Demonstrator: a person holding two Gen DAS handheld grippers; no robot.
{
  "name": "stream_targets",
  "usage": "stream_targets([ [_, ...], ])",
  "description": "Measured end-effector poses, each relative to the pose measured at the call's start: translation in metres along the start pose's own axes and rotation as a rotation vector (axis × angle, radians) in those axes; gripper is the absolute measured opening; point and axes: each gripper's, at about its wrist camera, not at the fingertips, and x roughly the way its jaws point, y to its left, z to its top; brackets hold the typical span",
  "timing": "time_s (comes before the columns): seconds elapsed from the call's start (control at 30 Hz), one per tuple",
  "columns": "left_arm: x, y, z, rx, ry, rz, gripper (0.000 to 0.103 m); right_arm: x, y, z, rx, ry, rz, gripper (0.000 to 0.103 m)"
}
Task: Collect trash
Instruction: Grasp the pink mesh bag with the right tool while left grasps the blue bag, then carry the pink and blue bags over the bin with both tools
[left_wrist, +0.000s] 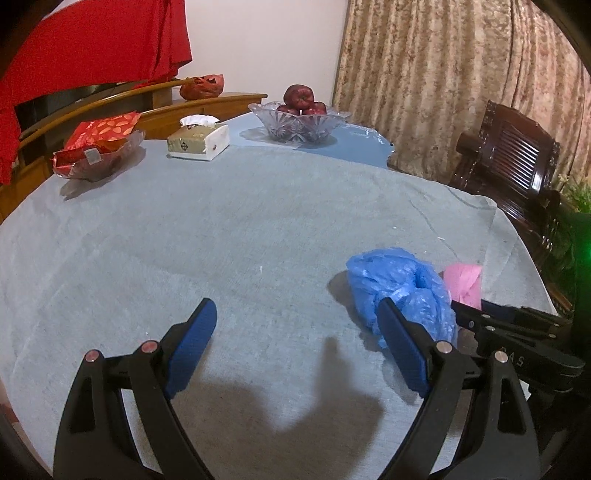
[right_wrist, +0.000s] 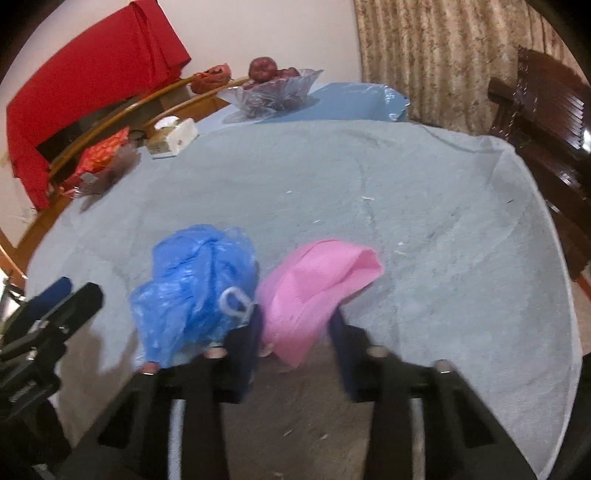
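Note:
A crumpled blue plastic bag (left_wrist: 395, 280) lies on the grey tablecloth (left_wrist: 221, 229), touching the outer side of my left gripper's right finger. My left gripper (left_wrist: 295, 304) stands open over bare cloth with nothing between its fingers. Just right of the blue bag (right_wrist: 195, 273) sits a pink bag (right_wrist: 321, 269). My right gripper (right_wrist: 294, 314) has its blurred fingers on either side of the pink bag's near end, closed against it. In the left wrist view the pink bag (left_wrist: 463, 280) peeks out behind the blue one.
At the far side of the table stand a glass bowl of red apples (left_wrist: 299, 122), a tissue box (left_wrist: 197, 138) and a dish with a red packet (left_wrist: 96, 147). A dark wooden chair (left_wrist: 509, 162) stands off the right edge.

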Motion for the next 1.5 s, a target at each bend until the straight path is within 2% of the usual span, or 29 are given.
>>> stream_targets([
  [0.07,0.0,-0.003,0.0,0.006,0.001,-0.011,0.086,-0.005,-0.001,-0.002,-0.004,-0.008,0.006,0.019],
  [0.13,0.0,-0.01,-0.001,0.012,0.0,-0.022,0.086,-0.011,-0.003,-0.004,-0.006,-0.017,0.011,0.017],
  [0.4,0.007,-0.046,-0.003,0.043,0.014,-0.072,0.086,-0.046,-0.035,-0.007,0.032,-0.076,-0.046,0.017],
  [0.7,0.029,-0.075,-0.007,0.052,0.061,-0.066,0.085,-0.065,-0.06,-0.012,0.053,-0.106,-0.096,0.017],
  [0.77,0.036,-0.078,-0.008,0.049,0.087,-0.064,0.079,-0.065,-0.062,-0.013,0.058,-0.104,-0.096,0.017],
  [0.83,0.043,-0.078,-0.008,0.046,0.119,-0.071,0.065,-0.065,-0.064,-0.015,0.063,-0.105,-0.094,0.017],
  [0.9,0.047,-0.078,-0.008,0.043,0.143,-0.072,0.056,-0.066,-0.064,-0.016,0.067,-0.105,-0.089,0.017],
  [0.93,0.048,-0.077,-0.008,0.034,0.146,-0.076,0.047,-0.066,-0.064,-0.017,0.067,-0.106,-0.087,0.017],
  [1.2,0.027,-0.08,-0.003,0.035,0.117,-0.083,0.019,-0.084,-0.059,-0.019,0.055,-0.13,-0.073,0.017],
  [1.23,0.023,-0.082,-0.002,0.038,0.111,-0.085,0.012,-0.087,-0.059,-0.019,0.056,-0.136,-0.072,0.017],
  [1.5,-0.018,-0.097,0.009,0.048,0.048,-0.117,0.005,-0.116,-0.059,-0.022,0.058,-0.173,-0.065,0.017],
])
